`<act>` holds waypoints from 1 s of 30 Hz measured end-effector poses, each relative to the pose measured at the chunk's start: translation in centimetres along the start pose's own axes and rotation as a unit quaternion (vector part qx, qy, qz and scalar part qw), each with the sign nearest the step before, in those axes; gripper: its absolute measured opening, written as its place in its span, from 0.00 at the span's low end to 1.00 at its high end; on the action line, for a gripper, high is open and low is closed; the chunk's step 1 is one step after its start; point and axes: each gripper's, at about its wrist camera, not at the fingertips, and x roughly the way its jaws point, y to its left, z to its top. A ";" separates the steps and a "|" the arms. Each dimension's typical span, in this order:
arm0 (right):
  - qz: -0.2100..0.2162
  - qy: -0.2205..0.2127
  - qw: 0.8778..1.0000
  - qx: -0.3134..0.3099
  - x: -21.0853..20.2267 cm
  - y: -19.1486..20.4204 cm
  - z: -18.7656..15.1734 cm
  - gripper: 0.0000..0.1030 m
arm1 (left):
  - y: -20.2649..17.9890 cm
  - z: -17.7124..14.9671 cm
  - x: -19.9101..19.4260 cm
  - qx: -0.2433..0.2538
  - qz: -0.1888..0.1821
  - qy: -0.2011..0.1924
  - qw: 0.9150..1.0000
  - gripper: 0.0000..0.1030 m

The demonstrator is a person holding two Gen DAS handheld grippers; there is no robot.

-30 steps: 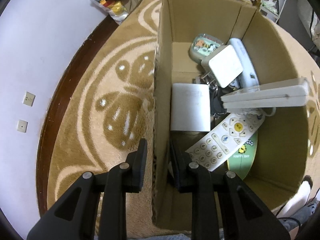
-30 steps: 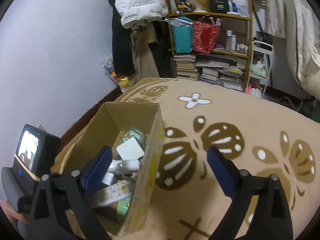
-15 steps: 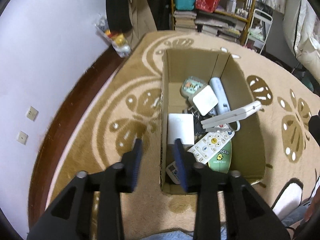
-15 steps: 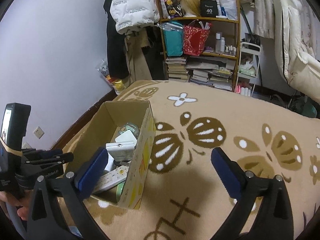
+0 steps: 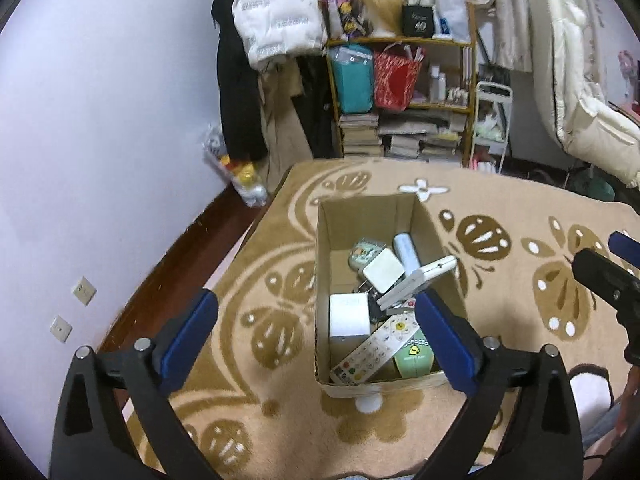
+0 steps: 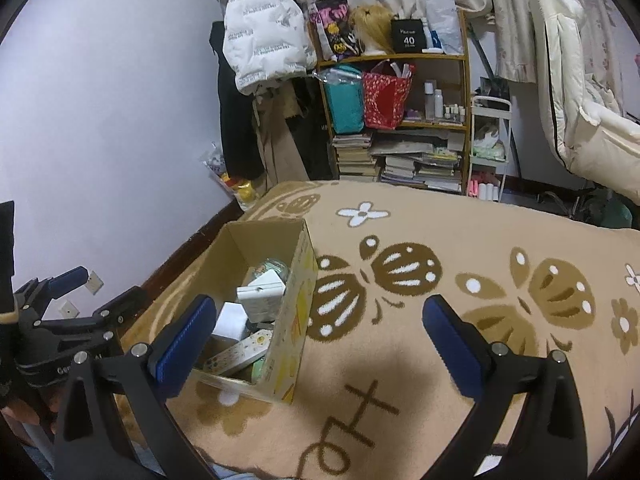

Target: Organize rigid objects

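We hold our left gripper (image 5: 316, 332) and right gripper (image 6: 316, 340) spread wide and empty above the carpet (image 6: 420, 320), where the cardboard box (image 5: 322, 280) sits holding a remote (image 5: 376, 350) and white adapters (image 5: 383, 269).

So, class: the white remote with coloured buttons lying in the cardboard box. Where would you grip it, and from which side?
Probably across the long edges of the white remote near its middle, coming straight down from above: it lies flat and slanted inside the cardboard box, whose walls block any sideways approach.
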 end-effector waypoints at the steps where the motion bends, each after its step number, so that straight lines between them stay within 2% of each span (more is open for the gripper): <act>1: -0.001 -0.006 1.000 -0.001 -0.4 0.1 -0.1 1.00 | 0.0 0.0 -0.3 -0.001 -0.002 -0.003 1.000 0.96; 8: 0.000 -0.046 0.999 0.005 -3.0 0.2 -1.4 1.00 | 0.8 -0.6 -2.5 -0.034 0.004 -0.042 0.999 0.96; 12: 0.007 -0.070 0.997 0.014 -3.5 -0.3 -2.4 1.00 | 0.5 -1.0 -3.0 -0.023 0.006 -0.057 0.998 0.96; 21: 0.011 -0.068 0.997 0.032 -2.6 -1.4 -3.5 1.00 | -1.5 -2.2 -2.2 0.019 0.020 -0.045 0.999 0.96; 30: 0.009 -0.062 0.997 0.043 -1.8 -2.0 -4.0 1.00 | -1.8 -2.2 -1.9 0.021 0.017 -0.038 0.999 0.96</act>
